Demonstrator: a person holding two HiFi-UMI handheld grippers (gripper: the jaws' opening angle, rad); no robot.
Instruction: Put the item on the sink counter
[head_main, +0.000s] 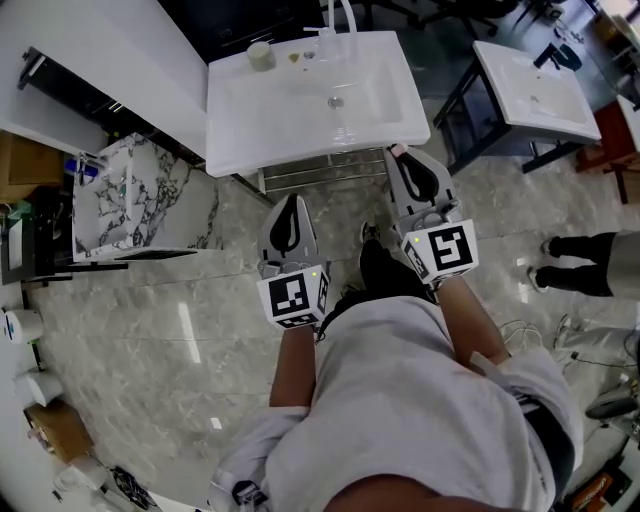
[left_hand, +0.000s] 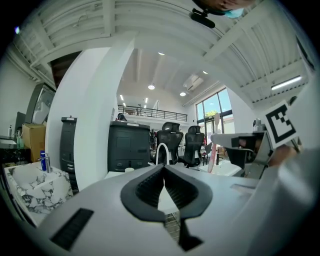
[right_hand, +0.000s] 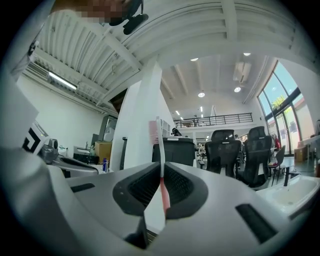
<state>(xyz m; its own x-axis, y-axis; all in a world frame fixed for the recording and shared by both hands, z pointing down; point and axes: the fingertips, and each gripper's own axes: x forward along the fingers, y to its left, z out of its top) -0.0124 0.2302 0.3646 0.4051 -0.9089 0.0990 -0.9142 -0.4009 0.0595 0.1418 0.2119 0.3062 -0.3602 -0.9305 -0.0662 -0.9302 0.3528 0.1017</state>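
Pink-and-white toothbrush (right_hand: 160, 159), white sink (head_main: 250, 120), marbled floor (head_main: 150, 330).

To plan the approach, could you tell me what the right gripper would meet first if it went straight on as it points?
Most likely the front rim of the white sink, near its right corner; the toothbrush in the right gripper would touch first, though height is unclear.
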